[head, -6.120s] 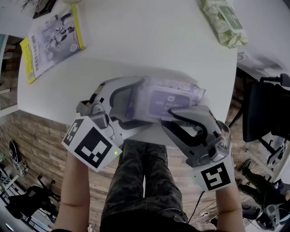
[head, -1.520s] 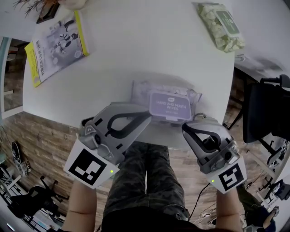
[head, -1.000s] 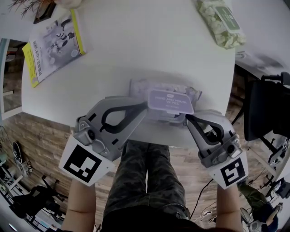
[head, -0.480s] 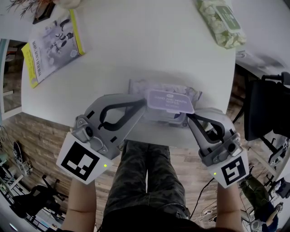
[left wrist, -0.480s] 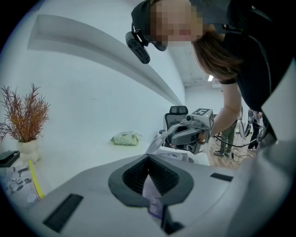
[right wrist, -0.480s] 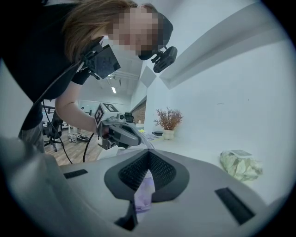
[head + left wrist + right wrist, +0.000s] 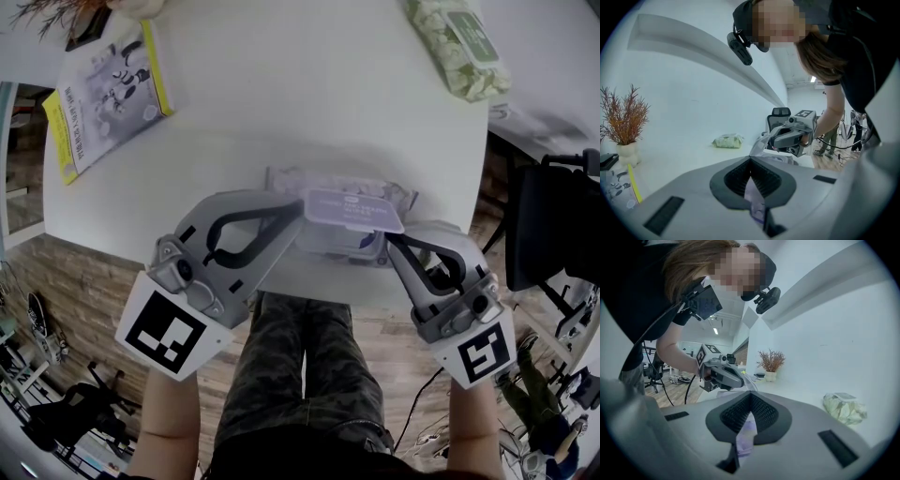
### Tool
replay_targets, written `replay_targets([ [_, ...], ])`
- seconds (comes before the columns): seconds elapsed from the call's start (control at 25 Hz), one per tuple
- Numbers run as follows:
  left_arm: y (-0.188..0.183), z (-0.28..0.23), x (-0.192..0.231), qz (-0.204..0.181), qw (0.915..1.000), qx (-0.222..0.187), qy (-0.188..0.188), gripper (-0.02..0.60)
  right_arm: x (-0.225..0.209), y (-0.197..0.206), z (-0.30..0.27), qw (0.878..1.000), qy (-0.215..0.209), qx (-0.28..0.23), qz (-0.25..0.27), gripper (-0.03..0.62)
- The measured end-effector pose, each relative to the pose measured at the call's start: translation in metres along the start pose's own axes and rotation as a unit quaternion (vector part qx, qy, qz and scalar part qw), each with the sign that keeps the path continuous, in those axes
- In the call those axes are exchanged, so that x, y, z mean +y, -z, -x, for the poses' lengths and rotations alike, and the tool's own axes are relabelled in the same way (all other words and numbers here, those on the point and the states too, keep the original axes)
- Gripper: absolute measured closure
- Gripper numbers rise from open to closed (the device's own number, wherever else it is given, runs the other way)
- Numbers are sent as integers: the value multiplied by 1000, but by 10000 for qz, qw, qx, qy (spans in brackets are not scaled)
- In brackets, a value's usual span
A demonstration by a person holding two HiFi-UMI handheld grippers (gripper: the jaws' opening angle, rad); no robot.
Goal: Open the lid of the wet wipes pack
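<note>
The left tool (image 7: 300,217) is pressed tight on the purple lid (image 7: 354,208), lifted a little. The right tool (image 7: 387,246) pinches the wet wipes pack (image 7: 291,180) on the bench (image 7: 281,94)

White table (image 7: 281,112), seemingly wooden floor (image 7: 84,281)

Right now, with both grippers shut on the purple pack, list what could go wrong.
1. The left gripper and the right gripper each pinch only a thin edge of the pack. Either could slip, and the partly raised lid might drop shut.
2. The pack lies close to the near edge of the table. A pull towards the person could drag it off.
</note>
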State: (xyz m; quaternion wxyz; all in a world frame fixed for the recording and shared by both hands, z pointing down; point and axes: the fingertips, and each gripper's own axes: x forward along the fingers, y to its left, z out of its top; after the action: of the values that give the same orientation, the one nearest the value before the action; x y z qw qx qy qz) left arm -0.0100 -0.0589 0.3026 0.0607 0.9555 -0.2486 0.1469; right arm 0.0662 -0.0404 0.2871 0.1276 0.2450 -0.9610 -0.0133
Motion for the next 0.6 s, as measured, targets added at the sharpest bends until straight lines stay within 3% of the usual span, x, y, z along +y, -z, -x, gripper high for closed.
replay_targets([
  [0.6,-3,-5,4,73,9999,-75,-41,569,-8,1,-2,10000,89,33,-31,574],
])
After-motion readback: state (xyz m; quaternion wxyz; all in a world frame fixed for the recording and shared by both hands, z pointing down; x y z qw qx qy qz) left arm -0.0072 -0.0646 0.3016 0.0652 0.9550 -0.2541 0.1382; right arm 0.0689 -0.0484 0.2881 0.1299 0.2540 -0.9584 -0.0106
